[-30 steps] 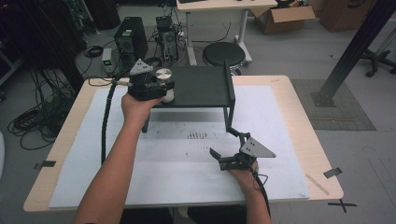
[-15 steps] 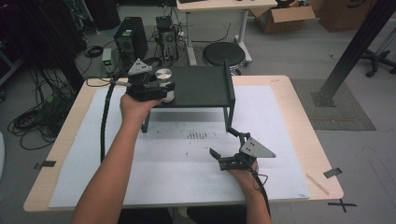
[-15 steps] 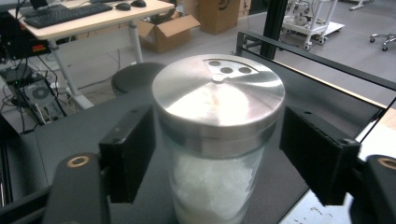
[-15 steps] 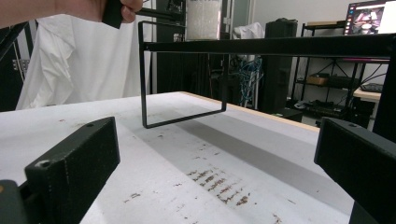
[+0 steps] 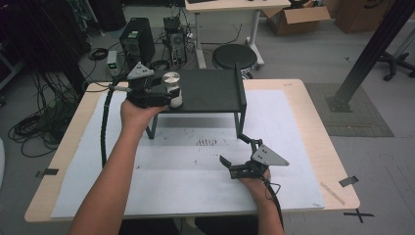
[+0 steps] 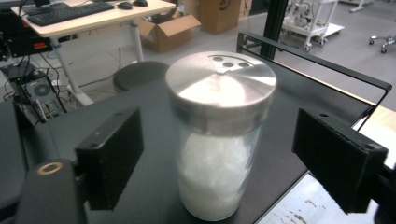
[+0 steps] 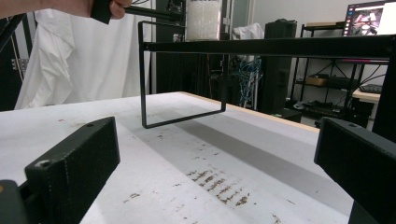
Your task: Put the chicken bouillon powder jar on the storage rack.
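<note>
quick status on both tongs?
Left tongs: open, jaws have just been opening, the shaker stands between them on the shelf, untouched.
Right tongs: open, nothing between them, over the table.

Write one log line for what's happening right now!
left gripper: jaws just opened, off salt shaker | shaker: upright on black shelf | right gripper: open, over table
</note>
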A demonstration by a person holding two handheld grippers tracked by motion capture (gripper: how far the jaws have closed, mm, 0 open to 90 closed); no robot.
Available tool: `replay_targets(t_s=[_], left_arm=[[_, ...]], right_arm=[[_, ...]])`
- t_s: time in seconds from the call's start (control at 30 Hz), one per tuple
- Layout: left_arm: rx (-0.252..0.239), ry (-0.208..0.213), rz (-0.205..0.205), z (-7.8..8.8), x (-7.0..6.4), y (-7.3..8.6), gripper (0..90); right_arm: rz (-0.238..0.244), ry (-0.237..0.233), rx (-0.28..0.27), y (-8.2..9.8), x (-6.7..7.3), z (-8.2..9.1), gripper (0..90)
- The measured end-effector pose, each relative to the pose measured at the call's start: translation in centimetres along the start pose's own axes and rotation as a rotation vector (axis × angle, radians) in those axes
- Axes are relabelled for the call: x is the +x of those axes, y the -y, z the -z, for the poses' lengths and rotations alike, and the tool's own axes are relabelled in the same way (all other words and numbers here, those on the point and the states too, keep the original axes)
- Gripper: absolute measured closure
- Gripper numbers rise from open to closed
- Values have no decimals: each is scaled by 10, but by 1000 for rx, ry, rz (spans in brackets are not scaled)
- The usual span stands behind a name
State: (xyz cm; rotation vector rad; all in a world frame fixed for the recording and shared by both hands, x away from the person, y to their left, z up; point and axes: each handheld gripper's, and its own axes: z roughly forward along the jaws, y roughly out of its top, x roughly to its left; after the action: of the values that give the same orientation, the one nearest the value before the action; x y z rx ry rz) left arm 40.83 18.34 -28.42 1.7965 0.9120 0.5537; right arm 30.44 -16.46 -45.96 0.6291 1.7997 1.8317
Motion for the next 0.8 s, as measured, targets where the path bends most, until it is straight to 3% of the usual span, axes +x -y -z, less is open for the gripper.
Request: replay_targets(t_s=[0.37,0.53,0.8], left_arm=[[1,-13,3,14,3,6,99],[-7,-3,20,22,4,7,81],[-21,8,10,37,2,12,41]], right_arm=[[2,1,0,0,0,0,0],[1,2,0,0,1,0,0],[4,2,-2,0,0,0,0]])
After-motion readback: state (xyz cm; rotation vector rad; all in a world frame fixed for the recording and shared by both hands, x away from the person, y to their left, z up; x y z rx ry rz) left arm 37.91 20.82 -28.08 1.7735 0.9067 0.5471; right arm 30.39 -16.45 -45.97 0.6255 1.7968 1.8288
